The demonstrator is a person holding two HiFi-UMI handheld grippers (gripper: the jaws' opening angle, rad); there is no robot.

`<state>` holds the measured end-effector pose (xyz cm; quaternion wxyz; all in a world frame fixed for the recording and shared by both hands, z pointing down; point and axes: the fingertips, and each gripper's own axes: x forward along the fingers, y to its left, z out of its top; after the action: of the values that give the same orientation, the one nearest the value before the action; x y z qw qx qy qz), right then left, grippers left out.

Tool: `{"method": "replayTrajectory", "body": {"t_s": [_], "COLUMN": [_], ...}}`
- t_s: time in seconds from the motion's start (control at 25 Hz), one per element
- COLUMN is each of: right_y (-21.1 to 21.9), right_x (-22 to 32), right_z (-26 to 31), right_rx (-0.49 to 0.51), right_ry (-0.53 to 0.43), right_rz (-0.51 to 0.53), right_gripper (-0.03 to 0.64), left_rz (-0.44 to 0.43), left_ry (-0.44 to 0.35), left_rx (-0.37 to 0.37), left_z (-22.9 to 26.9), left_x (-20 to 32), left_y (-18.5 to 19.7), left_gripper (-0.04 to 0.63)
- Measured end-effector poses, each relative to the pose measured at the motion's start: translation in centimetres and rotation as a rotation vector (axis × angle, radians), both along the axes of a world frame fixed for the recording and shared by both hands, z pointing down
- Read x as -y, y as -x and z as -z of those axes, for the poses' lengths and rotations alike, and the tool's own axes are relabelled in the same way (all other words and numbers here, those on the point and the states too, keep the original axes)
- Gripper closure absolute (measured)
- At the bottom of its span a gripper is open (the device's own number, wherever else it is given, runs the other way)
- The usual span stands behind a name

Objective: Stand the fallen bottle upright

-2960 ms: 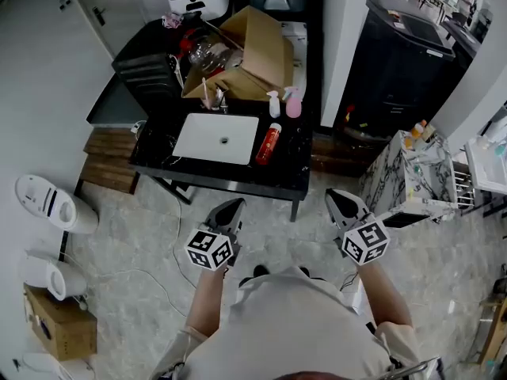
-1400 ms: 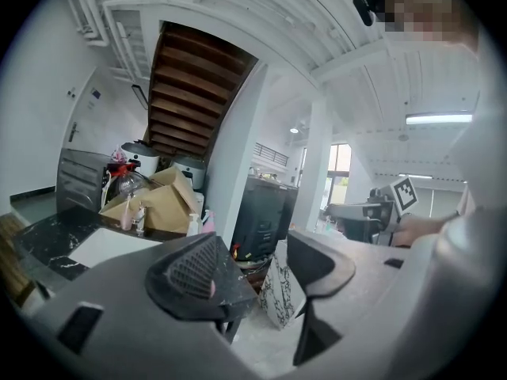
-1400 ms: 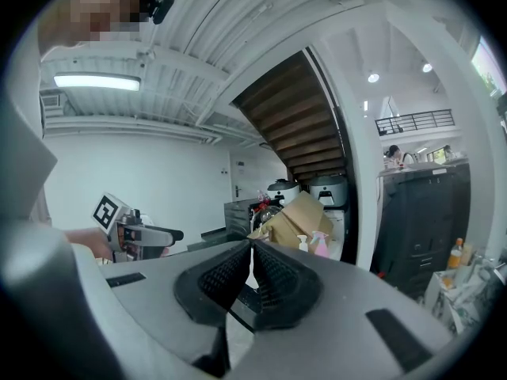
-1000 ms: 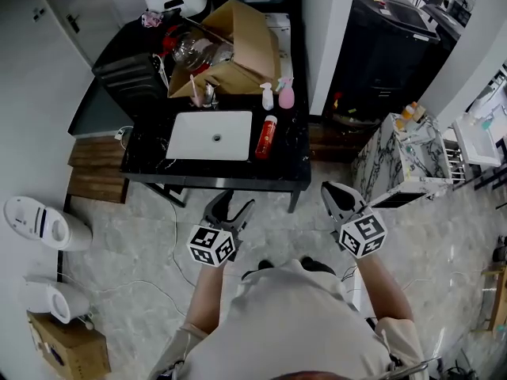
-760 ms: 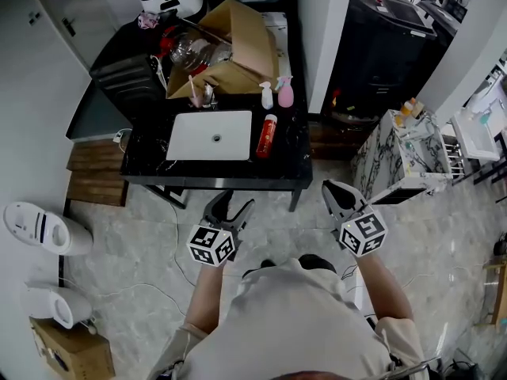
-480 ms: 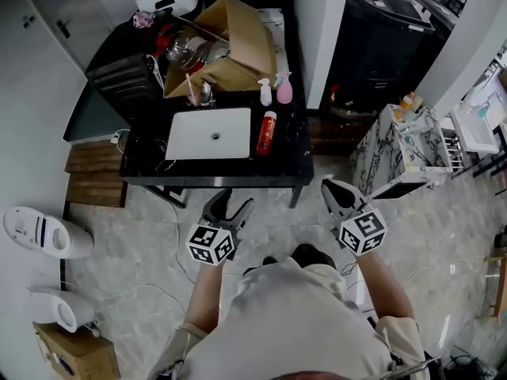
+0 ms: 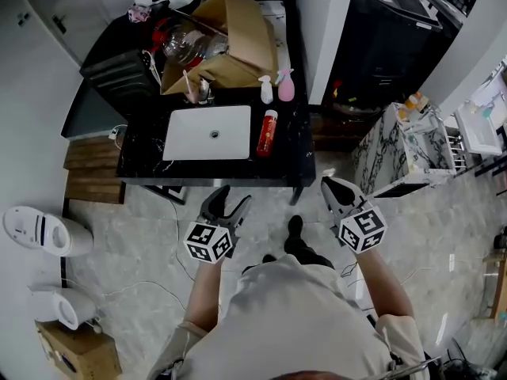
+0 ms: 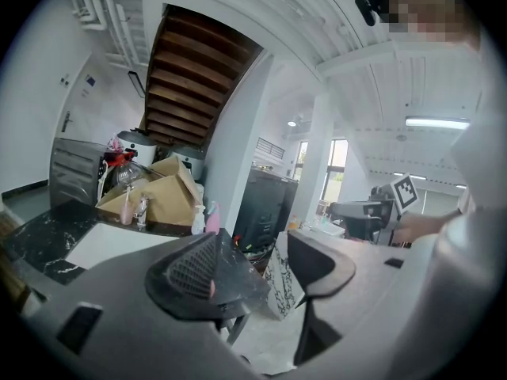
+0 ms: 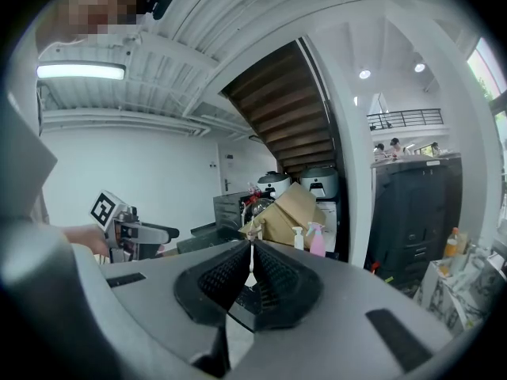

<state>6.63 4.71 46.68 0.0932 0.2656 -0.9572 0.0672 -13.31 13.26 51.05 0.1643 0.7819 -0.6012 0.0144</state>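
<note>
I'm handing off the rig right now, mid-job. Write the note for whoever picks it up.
Left gripper: fingers apart, nothing between them.
Right gripper: fingers closed together, empty.
Both hang over the floor, short of the black counter's front edge.
Red bottle: lying on its side on the counter, just right of the white sink basin.
Done: nothing yet; the bottle is untouched.
Left to do: reach in, grip the bottle, stand it upright on the counter, let go.
</note>
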Motion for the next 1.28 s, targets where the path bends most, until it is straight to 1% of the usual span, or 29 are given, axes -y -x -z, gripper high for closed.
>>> {"method": "replayTrajectory", "body": {"t_s": [0.4,0.76,1.08,1.28], "right_y": [2.0,2.7,3.0,3.5], "right_x": [7.8,15.9,22.2,24.9], "right_z": [-1.4,-2.0,-3.0,-4.1], "right_rx": [0.012,0.027,0.019,0.008], "right_ry": [0.043,0.072,0.09,0.1], "right_rz": [0.027,0.055,0.108,0.155], "right_gripper": [0.581,0.581,0.581,0.581], "left_rz": [0.03,0.058,0.097,0.126], "left_ry": [0.033,0.068,0.098,0.128], "left_rx": [0.001,0.004,0.017,0.028], "left_z": [-0.6,-1.4,-2.4,-3.1], "left_x": [7.0,14.0,19.5,21.8], "left_y": [1.2,1.0,0.7,0.3], "left_gripper": [0.31,0.308,0.305,0.301]}}
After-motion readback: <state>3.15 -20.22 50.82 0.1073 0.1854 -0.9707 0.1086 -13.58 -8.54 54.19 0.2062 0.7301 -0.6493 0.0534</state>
